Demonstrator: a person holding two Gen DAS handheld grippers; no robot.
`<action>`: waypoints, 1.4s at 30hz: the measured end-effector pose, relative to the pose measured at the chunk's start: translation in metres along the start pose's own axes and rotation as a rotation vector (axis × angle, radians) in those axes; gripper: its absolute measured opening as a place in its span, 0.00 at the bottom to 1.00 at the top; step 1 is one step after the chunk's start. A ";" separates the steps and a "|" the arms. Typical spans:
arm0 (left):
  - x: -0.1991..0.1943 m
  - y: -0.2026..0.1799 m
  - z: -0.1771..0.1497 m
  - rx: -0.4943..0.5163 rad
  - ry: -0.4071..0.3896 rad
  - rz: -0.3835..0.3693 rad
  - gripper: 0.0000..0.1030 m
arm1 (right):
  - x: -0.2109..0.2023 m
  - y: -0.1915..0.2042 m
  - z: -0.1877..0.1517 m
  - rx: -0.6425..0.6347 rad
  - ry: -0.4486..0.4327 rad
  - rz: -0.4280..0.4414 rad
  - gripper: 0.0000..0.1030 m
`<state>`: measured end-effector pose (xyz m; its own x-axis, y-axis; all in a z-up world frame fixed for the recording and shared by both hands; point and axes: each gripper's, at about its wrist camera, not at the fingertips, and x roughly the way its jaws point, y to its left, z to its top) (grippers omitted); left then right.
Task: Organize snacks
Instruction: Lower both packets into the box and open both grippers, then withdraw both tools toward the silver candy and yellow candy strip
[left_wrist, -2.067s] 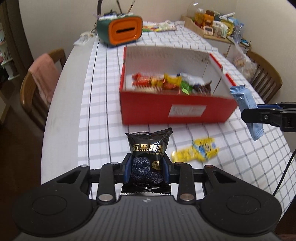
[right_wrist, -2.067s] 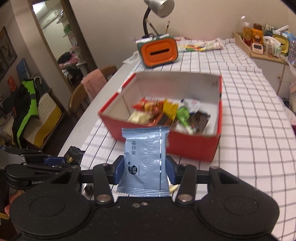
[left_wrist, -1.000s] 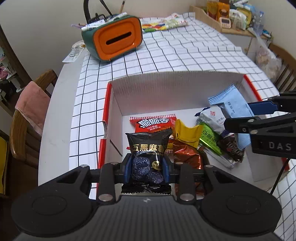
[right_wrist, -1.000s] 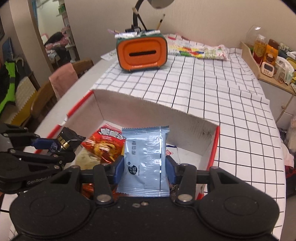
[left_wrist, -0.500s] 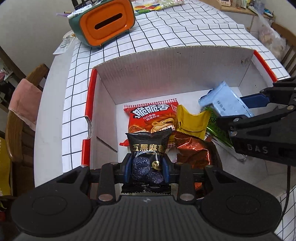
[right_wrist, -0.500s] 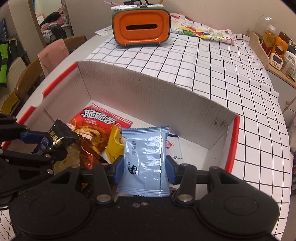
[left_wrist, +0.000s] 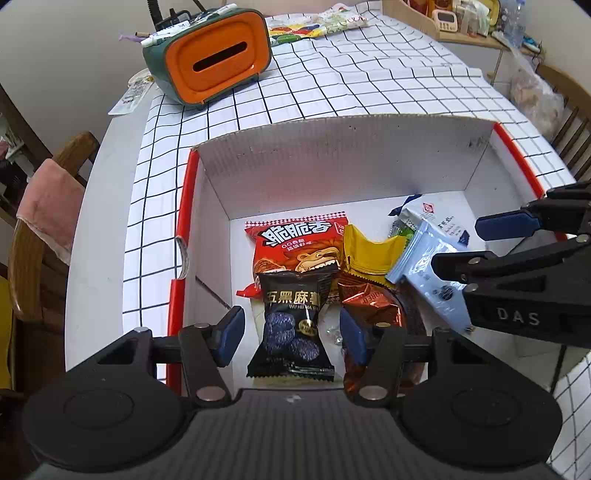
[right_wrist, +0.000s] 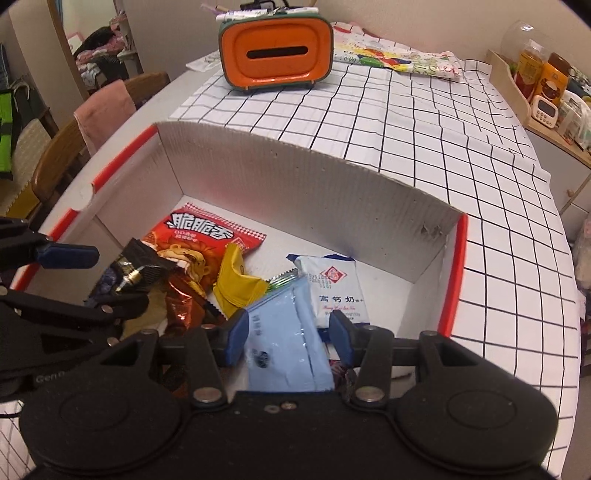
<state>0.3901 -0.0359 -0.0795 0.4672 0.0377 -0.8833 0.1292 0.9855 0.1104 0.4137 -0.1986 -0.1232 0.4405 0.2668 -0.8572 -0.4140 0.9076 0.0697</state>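
My left gripper hangs over the left part of the red cardboard box. Its jaws are opening, and the black sesame packet stands loose between them, clear of both pads, on the other snacks. My right gripper is over the box's right part, its jaws opening slightly. The light blue packet sags forward between them, with a gap at the right pad. In the left wrist view the right gripper and blue packet show at the right edge. In the right wrist view the left gripper shows at the left.
The box holds a red packet, a yellow one, a copper foil one and a white one. An orange and green tissue box stands behind on the checked cloth. A chair with pink cloth is at left.
Both grippers came in over the box and sank toward the snacks. The left jaws spread and let go of the black packet. The blue packet tipped forward in the right jaws.
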 end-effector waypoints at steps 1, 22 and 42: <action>-0.003 0.001 -0.001 -0.003 -0.008 -0.006 0.55 | -0.004 0.001 -0.001 0.000 -0.007 0.002 0.47; -0.088 0.017 -0.048 -0.030 -0.208 -0.101 0.74 | -0.102 0.015 -0.045 0.065 -0.178 0.125 0.59; -0.133 0.041 -0.132 -0.038 -0.265 -0.146 0.82 | -0.145 0.061 -0.104 0.049 -0.232 0.197 0.93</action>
<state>0.2171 0.0217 -0.0175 0.6585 -0.1445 -0.7386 0.1816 0.9829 -0.0304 0.2415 -0.2152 -0.0483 0.5286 0.5006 -0.6856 -0.4726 0.8444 0.2522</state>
